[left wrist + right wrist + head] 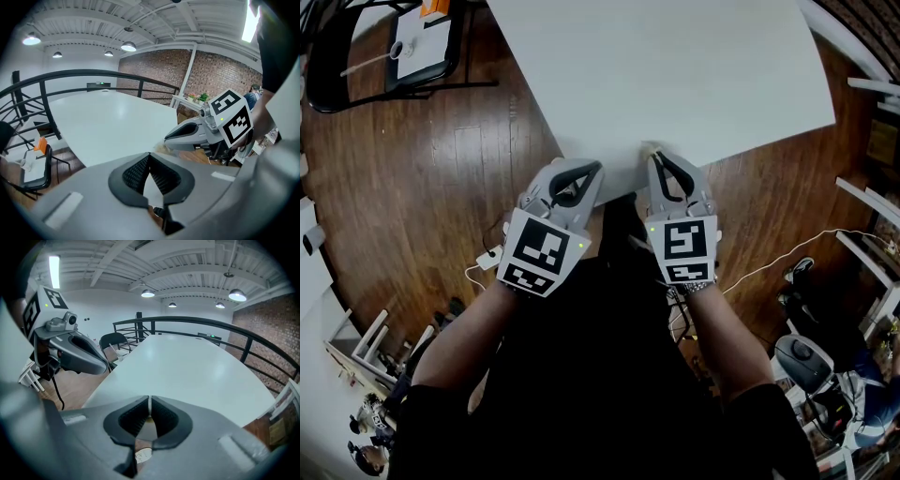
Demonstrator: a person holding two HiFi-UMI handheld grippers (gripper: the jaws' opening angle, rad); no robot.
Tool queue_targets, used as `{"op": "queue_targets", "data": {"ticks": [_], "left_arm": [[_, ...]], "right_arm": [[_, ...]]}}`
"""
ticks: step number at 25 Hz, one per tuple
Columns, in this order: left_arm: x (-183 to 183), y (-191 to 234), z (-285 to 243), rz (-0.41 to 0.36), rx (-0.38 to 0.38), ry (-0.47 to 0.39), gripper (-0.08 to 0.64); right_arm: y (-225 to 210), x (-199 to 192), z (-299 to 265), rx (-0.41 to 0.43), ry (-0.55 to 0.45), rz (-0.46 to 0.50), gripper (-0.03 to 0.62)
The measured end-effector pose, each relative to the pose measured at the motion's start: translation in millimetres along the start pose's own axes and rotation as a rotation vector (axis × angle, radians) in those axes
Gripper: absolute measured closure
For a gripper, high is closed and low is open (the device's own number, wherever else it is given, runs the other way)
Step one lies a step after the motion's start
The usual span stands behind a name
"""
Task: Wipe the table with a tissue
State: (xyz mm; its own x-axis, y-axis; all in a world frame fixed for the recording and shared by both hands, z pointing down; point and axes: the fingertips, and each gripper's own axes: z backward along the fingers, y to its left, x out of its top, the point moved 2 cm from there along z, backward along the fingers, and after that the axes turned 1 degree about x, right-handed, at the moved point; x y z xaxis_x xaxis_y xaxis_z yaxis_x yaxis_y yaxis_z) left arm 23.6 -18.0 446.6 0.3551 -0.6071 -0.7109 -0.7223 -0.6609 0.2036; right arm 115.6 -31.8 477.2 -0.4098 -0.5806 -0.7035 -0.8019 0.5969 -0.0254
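Observation:
The white table (675, 66) fills the upper part of the head view. Both grippers hover side by side at its near edge. My left gripper (598, 167) has its jaws closed, tips touching, with nothing between them (149, 153). My right gripper (654, 155) is also closed, and a small beige tissue (648, 147) shows at its tip on the table edge. In the left gripper view, the tissue (160, 148) lies crumpled under the right gripper's tip (165, 139). From the right gripper view (149, 399), only a thin pale sliver shows between the pads.
A black chair (412, 47) holding white and orange items stands on the wood floor left of the table. A black railing (93, 75) runs along the table's far side. Cables (787, 253) trail over the floor at right, beside white racks (872, 206).

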Motion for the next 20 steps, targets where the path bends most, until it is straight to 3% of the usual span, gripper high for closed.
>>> {"op": "queue_targets", "data": {"ticks": [20], "left_arm": [[5.3,-9.4,-15.0,-0.007,-0.005,0.018,0.549]], "right_arm": [[-16.6,-14.2,-3.8,-0.006,0.024,-0.008,0.584]]}}
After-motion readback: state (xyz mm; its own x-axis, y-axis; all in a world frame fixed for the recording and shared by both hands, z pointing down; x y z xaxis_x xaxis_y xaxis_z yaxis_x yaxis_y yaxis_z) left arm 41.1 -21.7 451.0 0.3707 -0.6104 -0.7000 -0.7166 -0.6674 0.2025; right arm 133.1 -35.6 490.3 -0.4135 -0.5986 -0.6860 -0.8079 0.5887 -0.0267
